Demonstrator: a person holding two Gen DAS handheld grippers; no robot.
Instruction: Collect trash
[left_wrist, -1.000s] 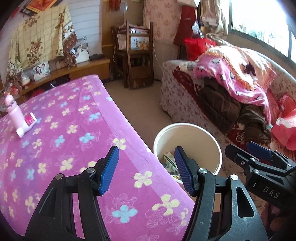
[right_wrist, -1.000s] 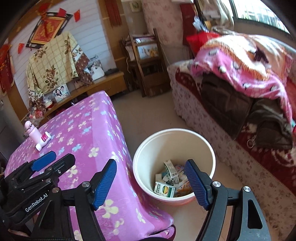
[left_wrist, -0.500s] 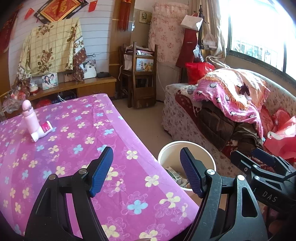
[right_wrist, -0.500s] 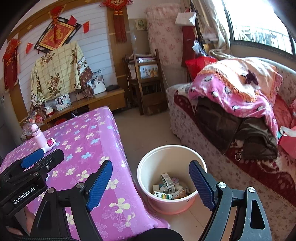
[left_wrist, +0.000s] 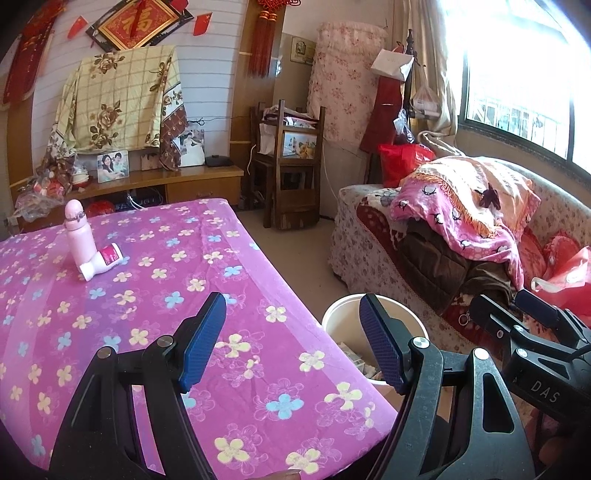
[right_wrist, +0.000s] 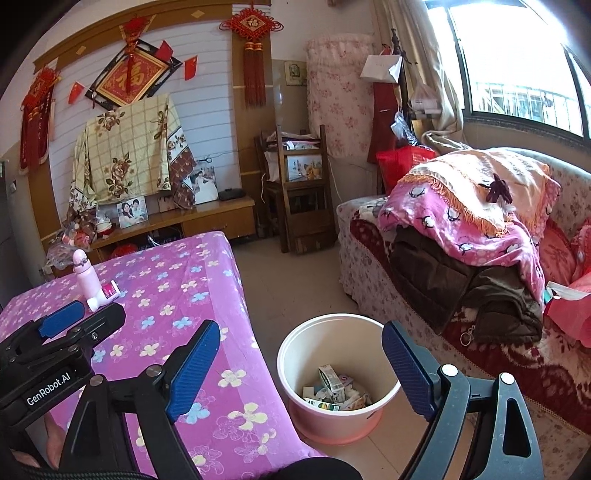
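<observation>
While sunlight is pouring through the window, the table under a purple cloth printed with flowers (left_wrist: 155, 295) is filling the left side, and the cream round plastic bucket with a pink base (right_wrist: 338, 373) is standing on the floor just beside its corner. Crumpled cartons and paper scraps (right_wrist: 332, 391) are lying at the bucket's bottom. A pale pink upright bottle (left_wrist: 75, 232) is standing on the far part of the cloth, touching a small white-and-magenta bottle on its side (left_wrist: 101, 262). Both the left gripper (left_wrist: 291, 343) and right gripper (right_wrist: 301, 373) are hanging spread wide, grasping nothing.
</observation>
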